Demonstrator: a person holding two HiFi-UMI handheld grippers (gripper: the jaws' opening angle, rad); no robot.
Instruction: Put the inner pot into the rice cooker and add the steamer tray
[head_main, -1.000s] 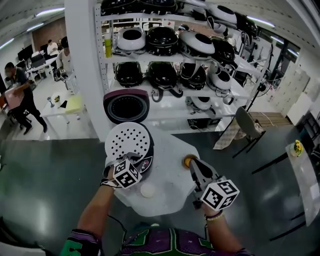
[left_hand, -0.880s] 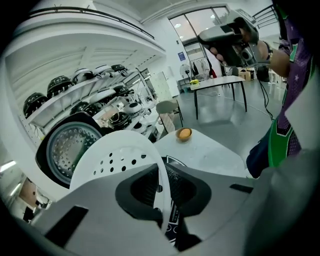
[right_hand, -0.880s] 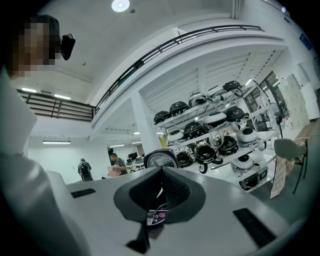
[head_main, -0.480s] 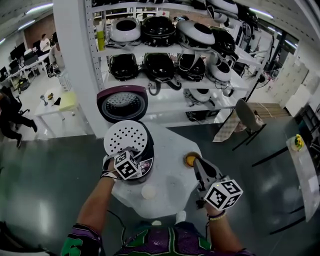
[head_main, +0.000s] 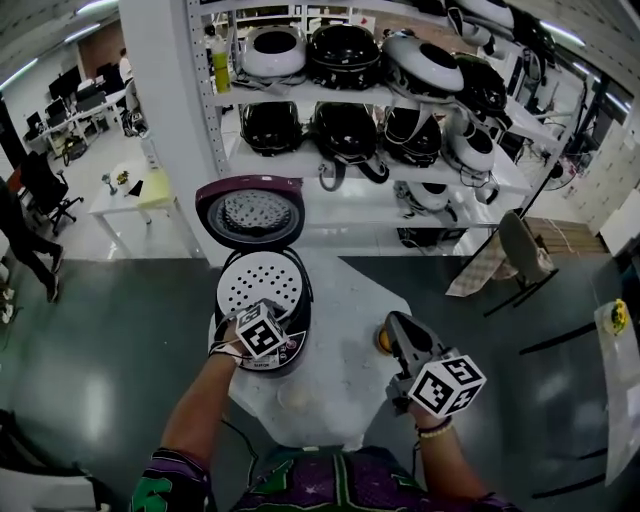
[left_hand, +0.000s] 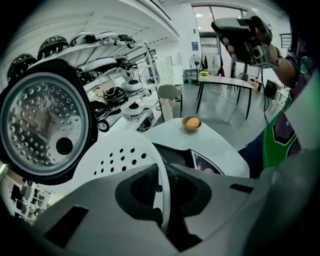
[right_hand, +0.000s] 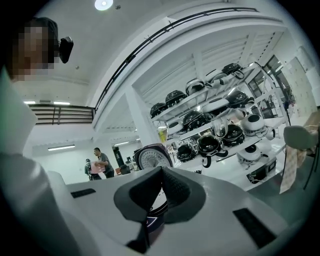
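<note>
Head view: your left gripper (head_main: 262, 312) covers the near rim of the steamer tray (head_main: 255, 283). The tray, ahead of the jaws, hides the inside of the rice cooker (head_main: 296, 345).

Left gripper view: the jaws clamp the tray rim.

Right gripper view: your right gripper (right_hand: 160, 190) is clenched and empty.

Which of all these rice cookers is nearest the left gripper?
The dark rice cooker on the white round table, lid raised, with the left gripper holding the steamer tray over it. All others sit on the shelves behind.
</note>
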